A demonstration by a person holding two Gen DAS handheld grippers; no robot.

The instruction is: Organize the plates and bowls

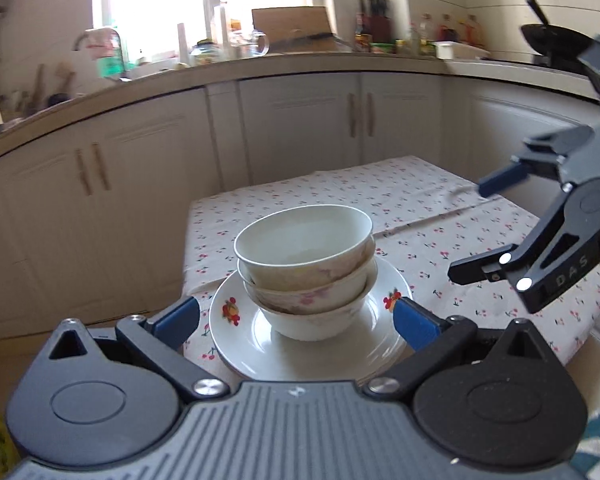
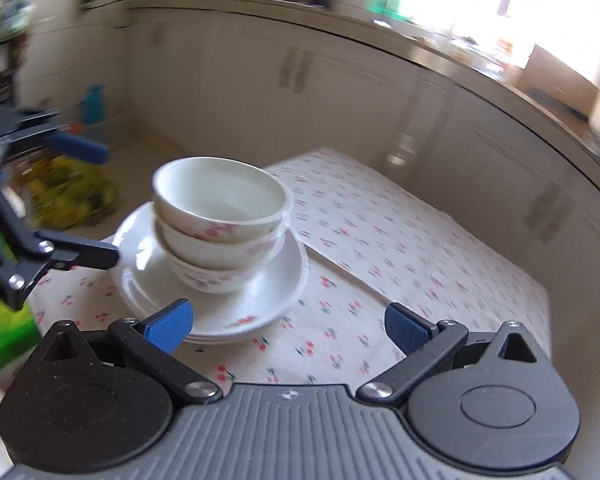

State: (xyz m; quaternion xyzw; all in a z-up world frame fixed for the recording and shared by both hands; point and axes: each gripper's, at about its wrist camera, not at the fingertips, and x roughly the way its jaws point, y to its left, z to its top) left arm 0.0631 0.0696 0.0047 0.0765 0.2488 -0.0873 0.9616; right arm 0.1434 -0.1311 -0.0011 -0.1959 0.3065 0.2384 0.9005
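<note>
Three bowls [image 1: 306, 268] are sitting nested in a slightly leaning stack on white plates [image 1: 236, 332] with fruit prints, near the front left corner of the table [image 1: 440, 216] under its cherry-print cloth. The left tool [image 1: 296, 318] is hovering just in front of the plates, its blue pads [image 1: 176, 320] spread wide apart and holding nothing. The right tool [image 2: 286, 322] is standing off to the stack's right, jaws likewise gaping and empty. Cream kitchen cabinets [image 1: 300, 128] are curving behind the table.
</note>
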